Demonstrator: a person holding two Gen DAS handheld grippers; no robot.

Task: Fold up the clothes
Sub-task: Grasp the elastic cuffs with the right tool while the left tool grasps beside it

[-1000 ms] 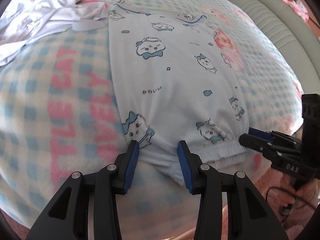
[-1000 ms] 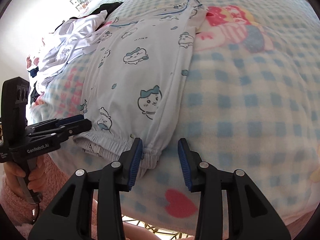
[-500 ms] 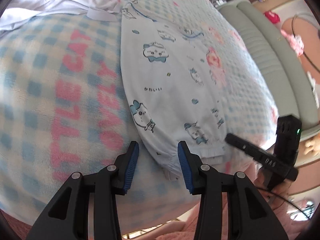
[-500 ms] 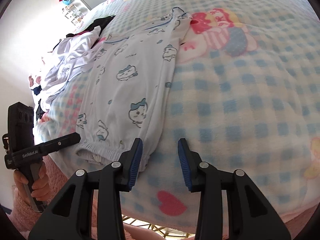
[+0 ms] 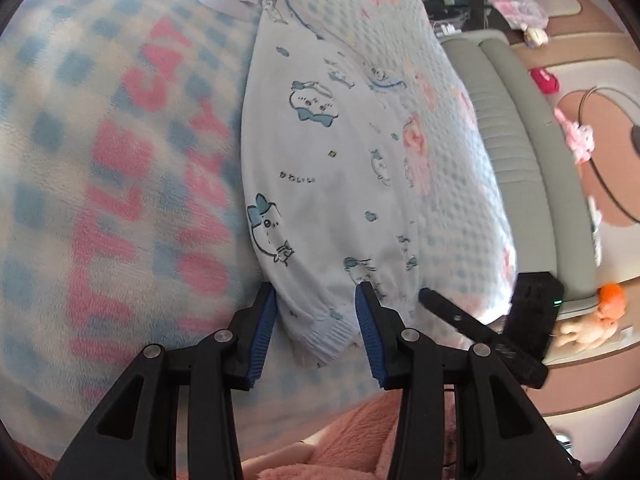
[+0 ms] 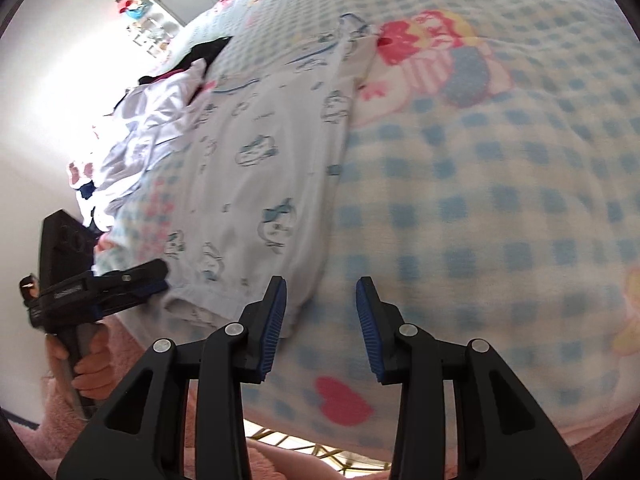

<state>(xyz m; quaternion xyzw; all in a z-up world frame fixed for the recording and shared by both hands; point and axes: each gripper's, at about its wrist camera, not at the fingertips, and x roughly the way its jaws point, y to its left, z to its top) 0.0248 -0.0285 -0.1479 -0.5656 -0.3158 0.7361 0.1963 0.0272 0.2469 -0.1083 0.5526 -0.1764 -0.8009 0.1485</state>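
Home bedrm: bed w/ checked blanket point(image 6: 500, 208)

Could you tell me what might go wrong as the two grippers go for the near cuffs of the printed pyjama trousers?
1. The left gripper straddles a cuff of the pyjama trousers lying on the fleece blanket; closing low may pinch blanket too.
2. The right gripper sits mostly over blanket beside the hem, so it may miss it.
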